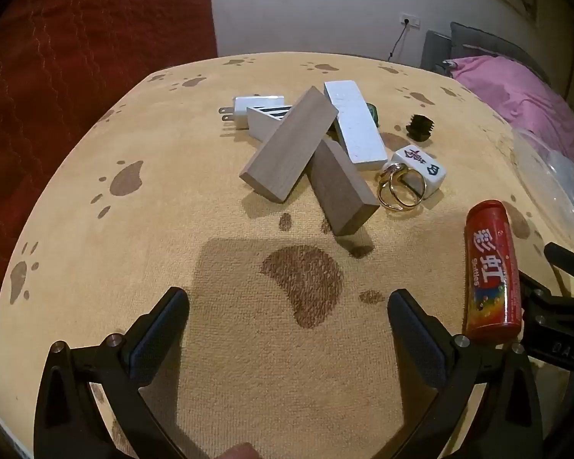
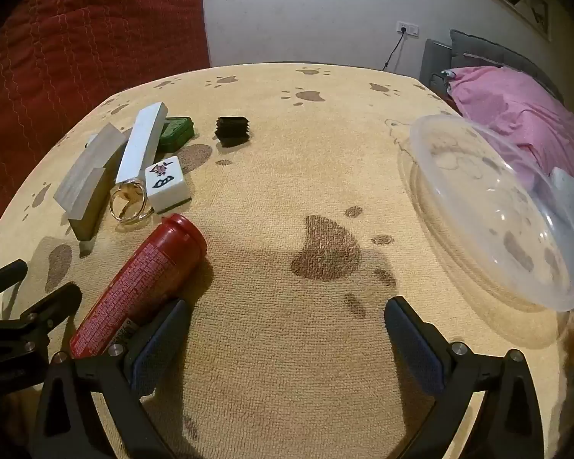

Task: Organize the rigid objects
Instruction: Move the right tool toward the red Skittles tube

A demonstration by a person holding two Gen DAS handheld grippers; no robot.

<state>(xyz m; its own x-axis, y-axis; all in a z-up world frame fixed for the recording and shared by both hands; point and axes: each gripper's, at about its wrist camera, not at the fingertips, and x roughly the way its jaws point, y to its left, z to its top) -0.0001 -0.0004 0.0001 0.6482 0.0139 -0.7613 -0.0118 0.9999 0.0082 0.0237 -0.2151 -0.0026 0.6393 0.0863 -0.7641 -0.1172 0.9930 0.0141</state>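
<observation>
Both grippers, left (image 1: 287, 329) and right (image 2: 287, 340), hung with jaws spread, empty. The red tube (image 2: 141, 287) lay on the counter (image 2: 287, 134) between them; best pinched mid-body, then carried to the clear bowl (image 2: 497, 206).

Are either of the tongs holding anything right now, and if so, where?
Nothing is held. Left tongs and right tongs are both open over the cloth; the red can lies free.

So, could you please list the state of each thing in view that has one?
Left gripper: open, holding nothing.
Right gripper: open, holding nothing.
Red cylindrical candy tube: lying on its side, cap on.
Clear round plastic bowl: empty, tilted.
Grey-brown wooden block: propped across another.
Small green tin: shut.
</observation>
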